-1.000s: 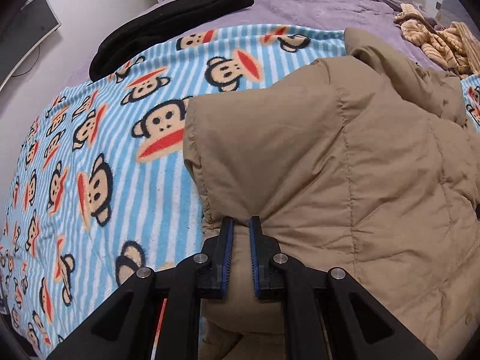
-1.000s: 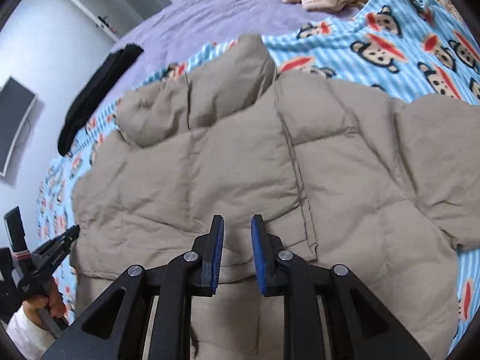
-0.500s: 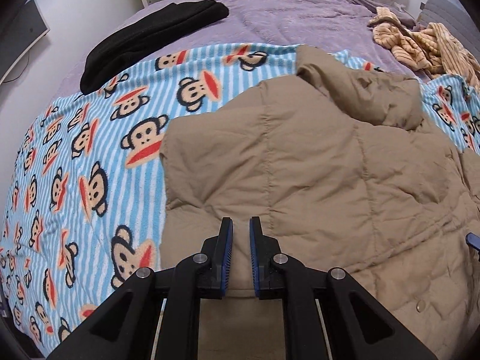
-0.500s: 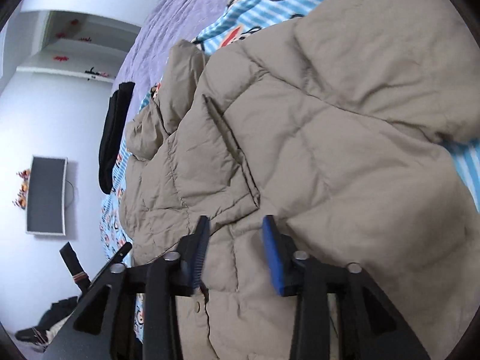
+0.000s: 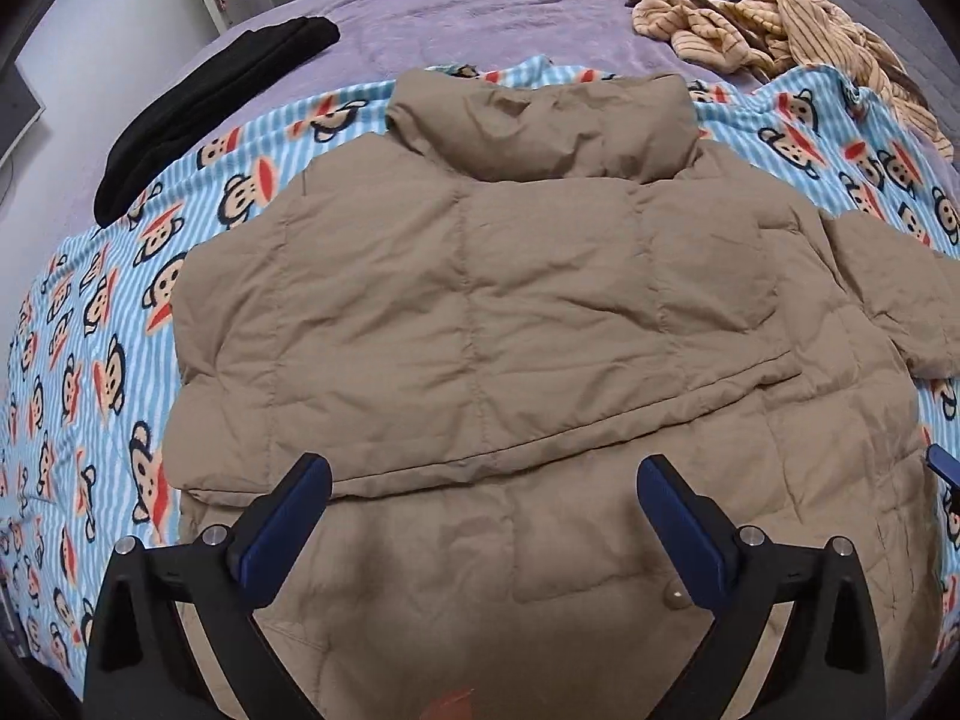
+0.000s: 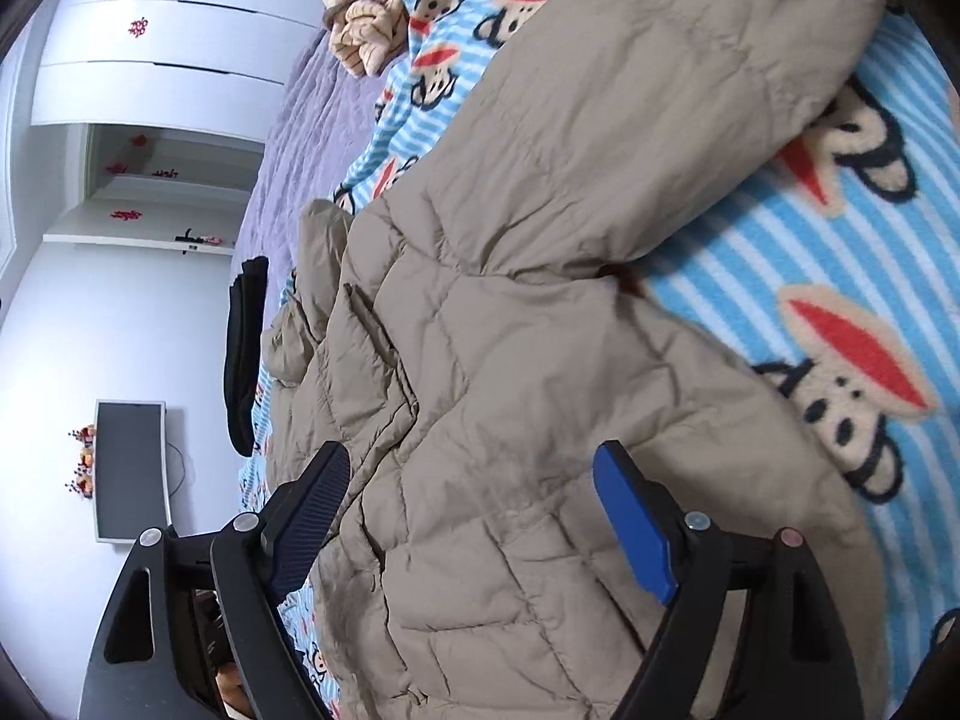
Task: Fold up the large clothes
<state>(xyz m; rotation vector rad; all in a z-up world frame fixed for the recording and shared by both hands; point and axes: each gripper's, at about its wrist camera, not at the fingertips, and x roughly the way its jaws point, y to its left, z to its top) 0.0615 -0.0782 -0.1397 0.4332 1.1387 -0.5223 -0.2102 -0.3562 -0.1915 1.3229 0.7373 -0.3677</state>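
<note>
2 grippers, left point(image 5: 483, 471) and right point(image 6: 471, 459), spread wide, empty above the tan jacket point(image 5: 498, 300).

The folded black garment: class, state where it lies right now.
In the left wrist view, the folded black garment lies upper left on the purple bedspread, just beyond the monkey-print striped blanket, left of the tan puffer jacket.

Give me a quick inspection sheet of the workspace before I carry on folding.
Surface: monkey-print blanket over purple bedspread.
Job's things: tan puffer jacket lying flat, one side folded across, right sleeve spread out.
Clutter: black garment; striped beige clothes.
Grippers: left gripper open, empty; right gripper open, empty.
Cables: thin cord beside the wall screen.
Surroundings: white cupboards, door.
</note>
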